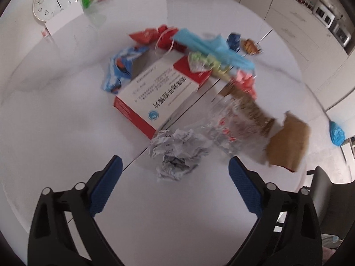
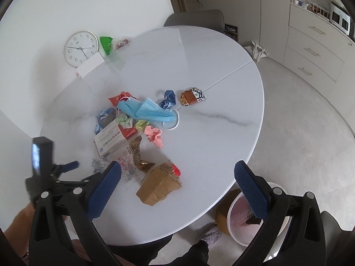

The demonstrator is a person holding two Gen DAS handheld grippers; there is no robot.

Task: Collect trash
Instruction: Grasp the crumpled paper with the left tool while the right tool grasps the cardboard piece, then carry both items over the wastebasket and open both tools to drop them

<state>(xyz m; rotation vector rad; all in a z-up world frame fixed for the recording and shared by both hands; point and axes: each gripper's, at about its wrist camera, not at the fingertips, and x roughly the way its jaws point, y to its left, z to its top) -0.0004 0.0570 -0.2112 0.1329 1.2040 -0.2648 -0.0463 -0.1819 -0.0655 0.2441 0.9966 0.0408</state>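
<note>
Trash lies in a heap on a round white table (image 2: 199, 71). A crumpled paper ball (image 1: 175, 153) sits just beyond my open, empty left gripper (image 1: 175, 166). Behind it lie a red-and-white medicine box (image 1: 159, 93), a clear plastic wrapper (image 1: 224, 124), a torn brown cardboard piece (image 1: 288, 144), a blue face mask (image 1: 208, 46) and several coloured wrappers. My right gripper (image 2: 177, 170) is open and empty, above the near table edge, with the brown cardboard (image 2: 159, 186) between its fingers. The left gripper (image 2: 66, 168) shows at the left of the right wrist view.
A wall clock (image 2: 81, 48), a white card (image 2: 89, 66) and a green wrapper (image 2: 106, 44) stand at the table's far side. A pink-lined bin (image 2: 246, 219) stands on the floor below the table's near right edge. A grey chair (image 2: 195, 20) stands behind the table.
</note>
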